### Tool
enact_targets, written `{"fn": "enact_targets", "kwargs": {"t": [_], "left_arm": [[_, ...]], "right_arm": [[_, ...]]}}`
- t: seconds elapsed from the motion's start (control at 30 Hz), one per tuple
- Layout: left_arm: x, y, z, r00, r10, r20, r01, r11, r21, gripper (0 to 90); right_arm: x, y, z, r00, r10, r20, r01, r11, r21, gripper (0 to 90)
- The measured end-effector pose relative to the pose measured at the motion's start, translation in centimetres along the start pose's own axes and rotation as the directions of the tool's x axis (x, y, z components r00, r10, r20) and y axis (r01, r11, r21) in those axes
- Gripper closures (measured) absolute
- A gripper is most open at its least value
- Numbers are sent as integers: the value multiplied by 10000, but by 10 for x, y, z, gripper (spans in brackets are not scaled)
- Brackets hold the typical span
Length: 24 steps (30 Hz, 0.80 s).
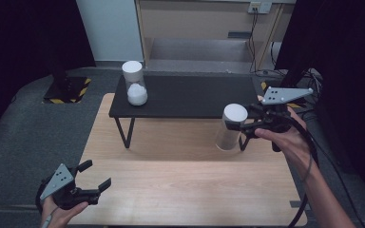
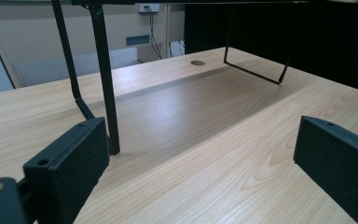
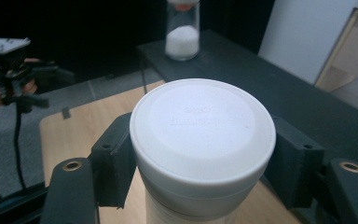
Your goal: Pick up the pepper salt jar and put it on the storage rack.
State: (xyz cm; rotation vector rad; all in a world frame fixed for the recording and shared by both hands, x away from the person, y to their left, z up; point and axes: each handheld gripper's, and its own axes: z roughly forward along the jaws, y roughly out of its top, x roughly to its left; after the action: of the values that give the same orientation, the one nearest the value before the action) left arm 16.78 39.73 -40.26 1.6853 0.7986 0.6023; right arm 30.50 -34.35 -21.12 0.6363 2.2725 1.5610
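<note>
Right tongs [image 1: 243, 124] clamp a lidded jar [image 1: 231, 126] clear of the table [image 1: 180, 190], apparently bound for the shelf [image 1: 190, 97] beside another jar [image 1: 135, 83]. Left tongs [image 1: 96, 175] gape empty.

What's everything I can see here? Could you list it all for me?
Held jar: one, clear with a white lid, gripped upright above the wooden table's right side.
Shelf jar: one, clear, white lid, white filling, on the black shelf's left end.
Black shelf: one, black top on thin black legs, standing on the table's far part.
Wooden table: one, light wood, centre.
Right gripper: one, black, shut on the held jar.
Left gripper: one, black, jaws open with nothing between them, above the table's near left corner.
Hands: two, one on each gripper.
</note>
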Motion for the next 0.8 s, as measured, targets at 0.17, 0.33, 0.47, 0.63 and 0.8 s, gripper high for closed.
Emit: {"fn": "enact_targets", "kwargs": {"t": [0.17, 0.33, 0.47, 0.63, 0.8], "left_arm": [[1, 0, 1, 10000, -27, 12, 27, 10000, 20, 23], [2, 0, 1, 9999, -121, 68, 121, 9999, 8, 23], [2, -1, 1, 9999, -127, 78, 127, 9999, 4, 23], [3, -1, 1, 9999, -131, 85, 131, 9999, 37, 24], [4, -1, 1, 9999, -149, 68, 148, 9999, 48, 24]], "right_arm": [[-5, 23, -2, 9992, 88, 401, -90, 9999, 62, 338], [-9, 41, 0, 9973, 115, 732, -130, 9997, 203, 338], [-13, 49, 4, 9947, 231, 1006, -256, 9994, 240, 338], [-22, 54, 13, 9860, 456, 1604, -505, 9984, 264, 338], [-33, 59, 26, 9726, 726, 2209, -809, 9963, 285, 338]]}}
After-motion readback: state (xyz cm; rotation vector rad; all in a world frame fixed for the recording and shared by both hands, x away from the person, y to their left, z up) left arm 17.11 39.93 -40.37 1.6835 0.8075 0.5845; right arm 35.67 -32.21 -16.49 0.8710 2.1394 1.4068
